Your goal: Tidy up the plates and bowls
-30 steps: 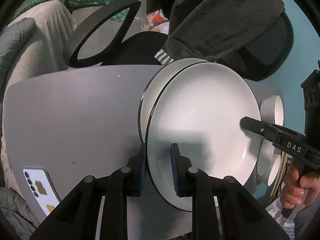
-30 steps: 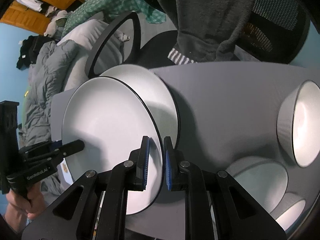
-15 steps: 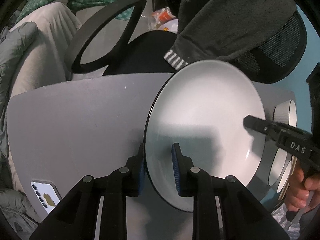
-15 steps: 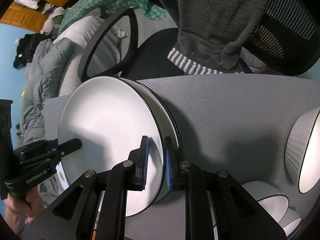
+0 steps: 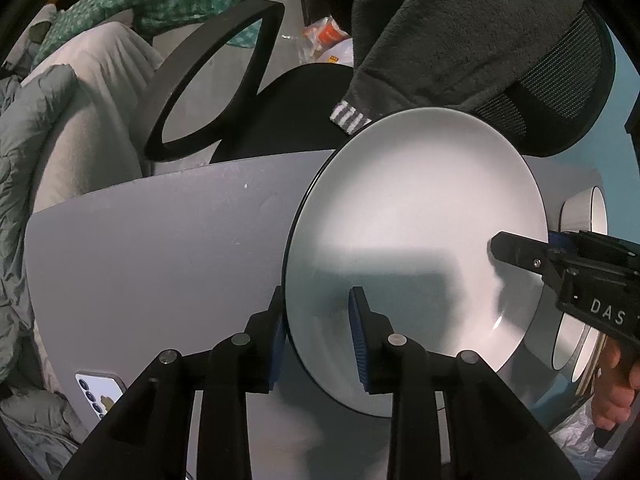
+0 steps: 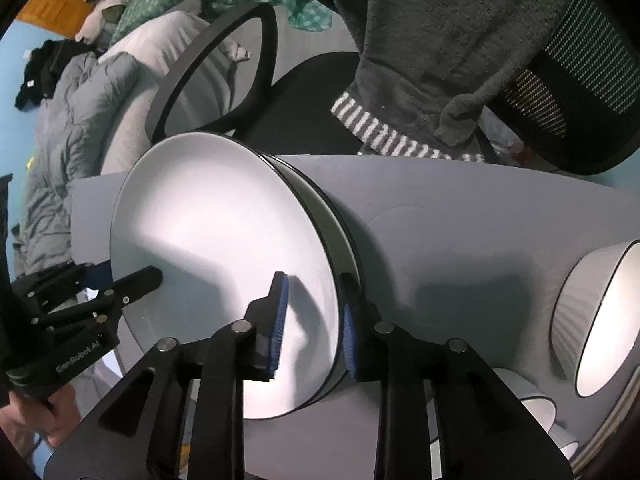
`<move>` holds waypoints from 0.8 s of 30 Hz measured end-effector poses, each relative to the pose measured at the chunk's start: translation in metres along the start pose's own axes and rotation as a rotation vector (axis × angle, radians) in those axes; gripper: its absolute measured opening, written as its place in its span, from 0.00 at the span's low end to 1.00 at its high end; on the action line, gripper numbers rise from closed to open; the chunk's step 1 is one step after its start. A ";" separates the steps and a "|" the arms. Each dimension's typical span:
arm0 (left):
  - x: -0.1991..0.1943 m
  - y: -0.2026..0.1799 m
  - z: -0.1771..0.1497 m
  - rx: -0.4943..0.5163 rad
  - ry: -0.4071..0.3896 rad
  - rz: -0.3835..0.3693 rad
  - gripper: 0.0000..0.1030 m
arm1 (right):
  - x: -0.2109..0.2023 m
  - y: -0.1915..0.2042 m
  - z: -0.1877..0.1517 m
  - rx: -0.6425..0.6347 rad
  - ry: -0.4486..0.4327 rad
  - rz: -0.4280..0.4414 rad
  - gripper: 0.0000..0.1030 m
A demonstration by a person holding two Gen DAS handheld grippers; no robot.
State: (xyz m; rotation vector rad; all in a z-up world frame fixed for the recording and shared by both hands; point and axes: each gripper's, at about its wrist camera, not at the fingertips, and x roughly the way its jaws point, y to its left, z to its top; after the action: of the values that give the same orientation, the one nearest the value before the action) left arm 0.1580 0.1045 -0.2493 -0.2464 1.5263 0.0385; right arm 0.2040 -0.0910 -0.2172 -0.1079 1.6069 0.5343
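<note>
Left wrist view: the left claw (image 5: pixel 318 332) straddles the near rim of the top plate (image 5: pixel 416 240), a white plate with a dark edge. Its jaws are opening; the blue pads stand clear on both sides, the rim between them but not pinched. The plate lies on the grey surface (image 5: pixel 160 260). Across the plate, the right claw (image 5: pixel 516 246) reaches over the far rim. Beyond that rim stand bowls (image 5: pixel 584 216). A phone (image 5: pixel 98 390) lies on the surface well left of the plate, near the edge.

Right wrist view: the right claw (image 6: pixel 312 322) also straddles the plate's (image 6: pixel 220 260) rim, jaws opening, pads off it. The plate sits on a second plate (image 6: pixel 340 236) beneath, the two stacked. A grey bowl (image 6: pixel 596 320) stands well right of the stack, more bowls (image 6: pixel 524 400) below it. The left claw (image 6: pixel 136 280) lies over the plate's opposite rim.
</note>
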 end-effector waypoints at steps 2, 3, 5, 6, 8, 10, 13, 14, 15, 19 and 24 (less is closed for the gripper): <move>-0.003 -0.001 -0.001 0.002 -0.013 0.002 0.31 | -0.002 0.004 0.000 -0.016 0.003 -0.026 0.32; -0.006 -0.001 -0.001 0.002 -0.019 0.006 0.33 | -0.003 0.005 0.000 -0.021 0.004 -0.035 0.33; -0.010 0.000 -0.002 -0.001 -0.032 0.010 0.42 | -0.006 0.008 -0.001 -0.029 0.001 -0.055 0.34; -0.013 0.000 -0.002 -0.002 -0.041 0.004 0.43 | -0.008 0.009 -0.001 -0.028 -0.002 -0.059 0.36; -0.017 0.000 -0.003 -0.004 -0.052 0.000 0.46 | -0.012 0.008 -0.003 -0.014 -0.012 -0.061 0.40; -0.021 0.000 -0.005 -0.005 -0.066 -0.001 0.47 | -0.017 0.009 -0.004 -0.012 -0.035 -0.109 0.45; -0.030 -0.001 -0.009 -0.002 -0.095 0.005 0.47 | -0.023 0.011 -0.006 -0.011 -0.066 -0.113 0.48; -0.034 -0.002 -0.011 0.003 -0.109 0.011 0.47 | -0.027 0.011 -0.007 -0.003 -0.077 -0.114 0.48; -0.040 -0.003 -0.014 0.009 -0.127 0.017 0.47 | -0.029 0.012 -0.008 -0.002 -0.084 -0.118 0.48; -0.062 -0.007 -0.025 0.020 -0.191 0.034 0.50 | -0.046 0.019 -0.014 -0.011 -0.134 -0.152 0.48; -0.095 -0.009 -0.042 0.023 -0.278 0.033 0.54 | -0.077 0.030 -0.027 -0.027 -0.219 -0.195 0.50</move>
State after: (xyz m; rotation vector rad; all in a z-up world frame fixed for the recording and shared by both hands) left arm 0.1138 0.1007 -0.1552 -0.1888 1.2532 0.0777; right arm 0.1770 -0.0939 -0.1342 -0.2173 1.3590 0.4019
